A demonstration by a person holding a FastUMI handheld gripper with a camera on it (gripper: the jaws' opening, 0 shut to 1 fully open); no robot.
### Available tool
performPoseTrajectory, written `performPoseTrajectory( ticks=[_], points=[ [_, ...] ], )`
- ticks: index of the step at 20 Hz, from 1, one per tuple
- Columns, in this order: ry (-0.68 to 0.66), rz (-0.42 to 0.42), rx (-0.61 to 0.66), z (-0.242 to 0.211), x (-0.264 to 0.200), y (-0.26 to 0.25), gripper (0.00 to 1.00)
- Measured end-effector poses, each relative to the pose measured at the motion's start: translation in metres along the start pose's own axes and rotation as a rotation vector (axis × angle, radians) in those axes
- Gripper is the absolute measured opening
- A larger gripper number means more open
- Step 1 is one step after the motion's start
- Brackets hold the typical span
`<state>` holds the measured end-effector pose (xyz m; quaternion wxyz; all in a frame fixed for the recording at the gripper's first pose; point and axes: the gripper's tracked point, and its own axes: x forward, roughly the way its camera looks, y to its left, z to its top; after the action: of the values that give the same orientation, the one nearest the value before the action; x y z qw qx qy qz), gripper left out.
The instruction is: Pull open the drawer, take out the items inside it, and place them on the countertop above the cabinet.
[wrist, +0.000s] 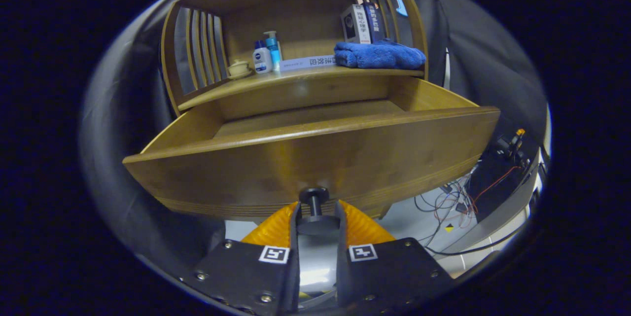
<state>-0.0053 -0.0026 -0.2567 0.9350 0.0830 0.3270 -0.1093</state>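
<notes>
Gripping drawer knob (314, 196), claw (315, 217) fingers pressing both sides, drawer (315, 158) open

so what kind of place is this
Likely a staged test booth, not a home: a wooden cabinet with its drawer pulled open, loose cables on the floor, and the gripper flanking the drawer knob.

We see the drawer (315, 158) pulled out below the countertop (305, 75). Its knob (314, 196) sits between our gripper (316, 217) fingers, seemingly touching both. On the countertop, bottles (266, 55) stand left, a folded towel (379, 54) right, books (362, 22) behind it.
</notes>
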Motion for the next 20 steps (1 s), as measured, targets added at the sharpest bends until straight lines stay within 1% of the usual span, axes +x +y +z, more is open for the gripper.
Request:
performPoseTrajectory(
  ticks=[4, 7, 10, 12, 13, 14, 15, 17, 19, 20],
  points=[
    [0.01, -0.022, 0.015, -0.002, -0.005, -0.002, 0.3],
    [-0.019, 0.009, 0.06, -0.002, -0.006, 0.0, 0.3],
    [-0.029, 0.025, 0.057, -0.001, -0.006, -0.002, 0.3],
    [-0.03, 0.037, 0.069, -0.002, -0.005, 0.0, 0.36],
    [-0.028, 0.039, 0.076, -0.003, -0.005, -0.001, 0.37],
    [-0.024, 0.03, 0.079, -0.004, -0.003, -0.004, 0.43],
    [-0.019, 0.027, 0.073, -0.007, -0.005, -0.005, 0.47],
    [-0.028, 0.017, 0.052, -0.003, -0.008, -0.008, 0.62],
    [-0.065, 0.018, 0.047, 0.01, -0.015, -0.008, 0.77],
    [-0.089, 0.017, 0.049, 0.019, -0.02, -0.009, 0.77]
  ],
)
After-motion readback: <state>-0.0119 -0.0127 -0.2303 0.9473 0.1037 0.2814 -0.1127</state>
